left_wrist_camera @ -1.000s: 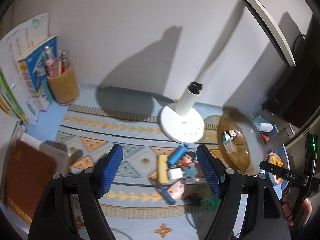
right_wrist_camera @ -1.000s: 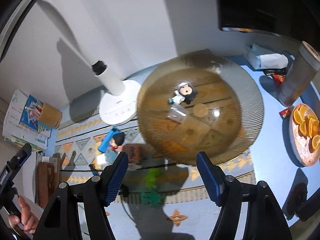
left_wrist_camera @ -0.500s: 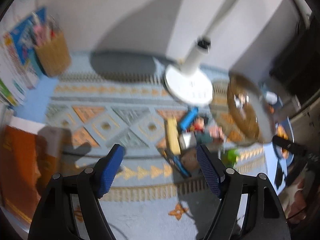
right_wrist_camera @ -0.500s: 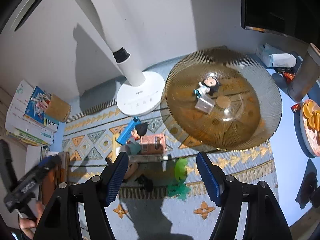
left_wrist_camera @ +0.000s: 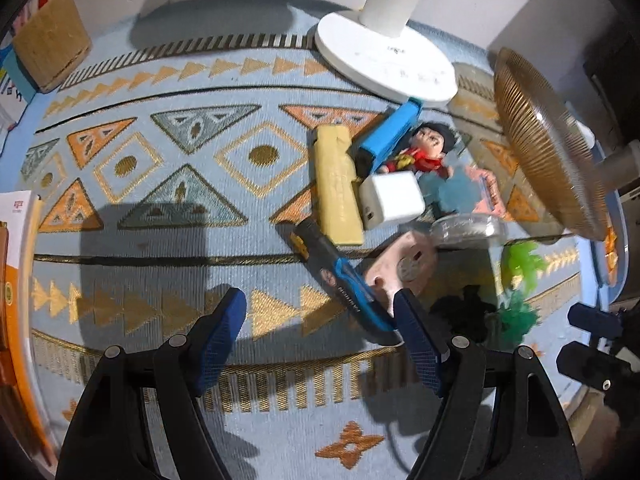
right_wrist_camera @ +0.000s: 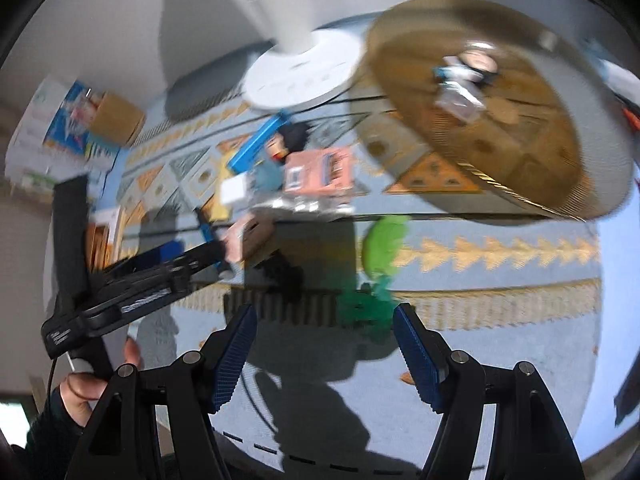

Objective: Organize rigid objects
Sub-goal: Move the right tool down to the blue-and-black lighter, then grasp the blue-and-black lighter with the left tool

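Note:
A pile of small objects lies on the patterned mat (left_wrist_camera: 168, 208): a yellow bar (left_wrist_camera: 336, 184), a blue stapler (left_wrist_camera: 390, 136), a white cube (left_wrist_camera: 390, 200), a doll (left_wrist_camera: 424, 152), a blue-black utility knife (left_wrist_camera: 340, 280), a pink toy (left_wrist_camera: 400, 268), a green plant toy (left_wrist_camera: 520, 276). My left gripper (left_wrist_camera: 320, 320) is open, low over the mat, its right finger by the knife. My right gripper (right_wrist_camera: 324, 336) is open near the green toy (right_wrist_camera: 380, 252). An amber glass plate (right_wrist_camera: 520, 152) holds a small figure (right_wrist_camera: 472, 68).
A white lamp base (left_wrist_camera: 384, 60) stands behind the pile. A cork pen holder (left_wrist_camera: 50, 44) and books are at the far left. An orange notebook (left_wrist_camera: 12, 280) lies at the left edge. The left gripper also shows in the right wrist view (right_wrist_camera: 132, 280).
Both grippers have dropped lower and closer to the pile. The left one moved forward over the mat toward the knife. The right view is now motion-blurred.

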`<state>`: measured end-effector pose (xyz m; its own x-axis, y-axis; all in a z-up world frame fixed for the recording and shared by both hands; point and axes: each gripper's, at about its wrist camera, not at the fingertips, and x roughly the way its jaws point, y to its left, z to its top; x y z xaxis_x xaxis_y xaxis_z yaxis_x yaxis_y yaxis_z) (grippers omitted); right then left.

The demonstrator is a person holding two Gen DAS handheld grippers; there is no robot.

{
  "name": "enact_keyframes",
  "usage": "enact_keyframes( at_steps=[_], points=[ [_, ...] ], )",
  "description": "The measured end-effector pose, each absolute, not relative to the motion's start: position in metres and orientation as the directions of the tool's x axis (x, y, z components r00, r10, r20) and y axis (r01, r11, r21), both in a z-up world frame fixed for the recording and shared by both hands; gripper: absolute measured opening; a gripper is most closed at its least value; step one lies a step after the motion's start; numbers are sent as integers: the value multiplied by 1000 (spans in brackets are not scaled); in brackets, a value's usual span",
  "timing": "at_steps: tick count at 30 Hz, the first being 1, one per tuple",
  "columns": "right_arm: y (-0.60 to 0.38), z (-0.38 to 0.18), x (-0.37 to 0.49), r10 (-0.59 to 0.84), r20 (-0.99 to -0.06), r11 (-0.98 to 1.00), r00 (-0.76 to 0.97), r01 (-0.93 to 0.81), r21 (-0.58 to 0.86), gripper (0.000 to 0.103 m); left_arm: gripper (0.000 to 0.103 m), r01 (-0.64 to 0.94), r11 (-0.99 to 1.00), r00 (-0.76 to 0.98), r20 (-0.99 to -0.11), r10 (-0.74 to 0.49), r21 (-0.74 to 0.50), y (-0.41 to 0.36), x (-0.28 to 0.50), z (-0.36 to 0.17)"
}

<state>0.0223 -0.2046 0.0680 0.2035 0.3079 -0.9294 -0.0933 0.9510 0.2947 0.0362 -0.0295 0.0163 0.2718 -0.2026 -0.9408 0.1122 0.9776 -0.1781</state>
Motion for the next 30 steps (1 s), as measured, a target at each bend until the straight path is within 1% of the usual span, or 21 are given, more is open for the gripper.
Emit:
enact_keyframes(
  at_steps=[5,7,8,11,14,17,18,19,21,27,28,29,30],
  points=[
    [-180,55,31,333,-929,928,164,-231,291,69,75,29,990,273,-951,-143,-141,-1,28,19],
    [-170,49,34,332,-931,917,153,-283,281,64,75,-28,988,266,-954,-136,-149,19,24,18],
    [-164,46,36,330,-933,911,145,-309,274,60,75,-50,987,265,-954,-137,-156,27,22,18],
    [-151,31,43,315,-941,894,127,-371,249,56,75,-80,978,281,-945,-166,-195,38,18,24],
    [-145,18,47,312,-944,876,109,-417,242,52,75,-73,969,296,-933,-206,-237,28,20,29],
    [-139,8,47,288,-950,861,121,-466,202,49,75,-67,969,293,-933,-210,-239,12,28,26],
    [-137,10,48,287,-948,855,139,-484,188,45,75,-74,972,292,-937,-194,-225,6,29,24],
    [-135,10,48,273,-951,850,147,-500,167,43,75,-82,976,286,-943,-172,-203,2,32,22],
    [-130,9,46,235,-956,843,178,-526,110,33,73,-93,983,275,-953,-130,-161,-6,33,18],
    [-138,9,45,273,-947,838,170,-525,147,32,73,-63,998,278,-961,0,-19,-38,21,13],
    [-138,9,45,274,-946,837,171,-527,147,32,71,-51,999,280,-960,23,9,-44,19,12],
    [-137,10,45,272,-947,836,173,-529,143,32,67,-40,999,293,-956,18,6,-46,16,14],
    [-137,11,44,273,-947,835,171,-532,144,32,52,-27,1000,298,-954,10,3,-46,14,16]
  ],
)
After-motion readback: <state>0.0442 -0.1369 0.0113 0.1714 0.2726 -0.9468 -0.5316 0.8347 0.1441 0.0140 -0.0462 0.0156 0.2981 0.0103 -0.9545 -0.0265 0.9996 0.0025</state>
